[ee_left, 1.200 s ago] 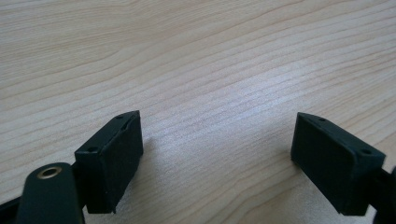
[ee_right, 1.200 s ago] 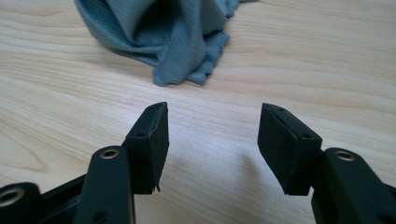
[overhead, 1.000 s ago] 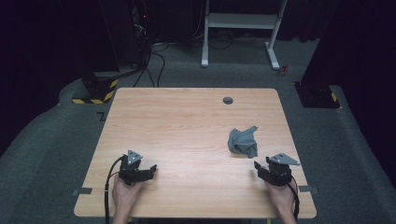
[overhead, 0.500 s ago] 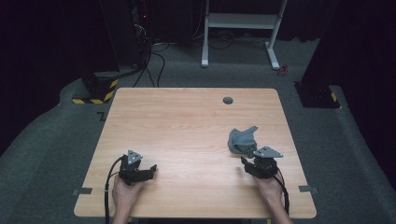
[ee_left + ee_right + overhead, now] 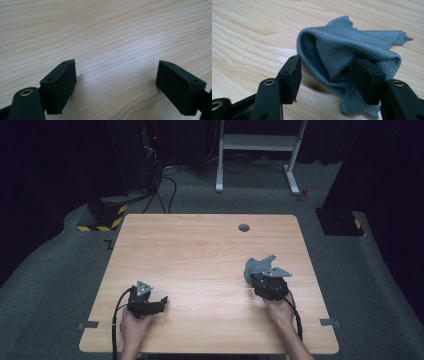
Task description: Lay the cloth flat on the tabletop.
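Crumpled blue-grey cloth with a fine diamond weave (image 5: 256, 266) lies bunched on the right half of the pale wooden table (image 5: 200, 255), toward the near side. The right gripper (image 5: 261, 279) sits right at the cloth's near edge, held by the person's right hand (image 5: 279, 307). In the right gripper view its two black jaws stand apart with a fold of the cloth (image 5: 352, 52) between and just beyond them; the right-hand jaw lies against or just before the fabric, and I cannot tell whether it touches, while the left-hand jaw is clear of it. Nothing is clamped.

The left gripper (image 5: 159, 303) rests near the table's front left, well apart from the cloth, held in the left hand (image 5: 132, 325). Its own view shows the jaws (image 5: 117, 82) spread wide over bare wood grain, holding nothing.

A small dark round grommet (image 5: 243, 227) is set in the table near its far edge.
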`<state>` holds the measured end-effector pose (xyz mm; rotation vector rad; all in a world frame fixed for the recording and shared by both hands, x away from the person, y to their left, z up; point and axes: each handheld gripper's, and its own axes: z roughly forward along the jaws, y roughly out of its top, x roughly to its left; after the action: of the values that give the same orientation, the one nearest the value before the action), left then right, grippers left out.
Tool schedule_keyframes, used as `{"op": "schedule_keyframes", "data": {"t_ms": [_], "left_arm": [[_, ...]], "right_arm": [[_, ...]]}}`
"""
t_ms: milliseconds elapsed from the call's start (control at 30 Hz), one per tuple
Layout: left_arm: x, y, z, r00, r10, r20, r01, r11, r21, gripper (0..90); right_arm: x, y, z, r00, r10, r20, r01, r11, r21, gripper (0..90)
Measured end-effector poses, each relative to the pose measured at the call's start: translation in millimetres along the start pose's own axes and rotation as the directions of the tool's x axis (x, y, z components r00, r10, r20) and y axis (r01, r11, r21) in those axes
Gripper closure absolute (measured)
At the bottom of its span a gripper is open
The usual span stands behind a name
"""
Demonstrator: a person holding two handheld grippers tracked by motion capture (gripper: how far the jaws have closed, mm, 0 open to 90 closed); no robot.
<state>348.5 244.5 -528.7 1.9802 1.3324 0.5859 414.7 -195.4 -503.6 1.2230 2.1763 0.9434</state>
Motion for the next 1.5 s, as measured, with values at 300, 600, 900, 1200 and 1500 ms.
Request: {"op": "schedule_keyframes", "data": {"t_ms": [300, 600, 900, 1200, 1500], "left_arm": [[-0.2, -0.1, 0.0, 1.0, -0.004, 0.0, 0.004, 1.0, -0.001, 17.3], [-0.2, -0.1, 0.0, 1.0, -0.004, -0.001, 0.004, 1.0, -0.001, 17.4], [-0.2, -0.1, 0.0, 1.0, -0.004, -0.001, 0.004, 1.0, -0.001, 17.4], [-0.2, -0.1, 0.0, 1.0, -0.004, -0.001, 0.004, 1.0, -0.001, 17.5], [-0.2, -0.1, 0.0, 1.0, -0.004, -0.001, 0.004, 1.0, -0.001, 17.5]], "right_arm": [[-3.9, 3.8, 15.7, 1.0, 0.004, 0.005, -0.004, 0.999, 0.046, 46.3], [-6.7, 2.4, 20.9, 0.9992, 0.01, -0.039, -0.007, 0.997, 0.072, 82.0], [-1.9, 3.6, 16.3, 0.9974, -0.002, -0.073, 0.006, 0.999, 0.054, 87.1], [10.8, 5.3, 11.5, 0.9922, -0.02, -0.123, 0.023, 0.999, 0.029, 87.1], [25.6, 7.7, 9.5, 0.9854, -0.044, -0.164, 0.047, 0.999, 0.014, 87.1]]}}
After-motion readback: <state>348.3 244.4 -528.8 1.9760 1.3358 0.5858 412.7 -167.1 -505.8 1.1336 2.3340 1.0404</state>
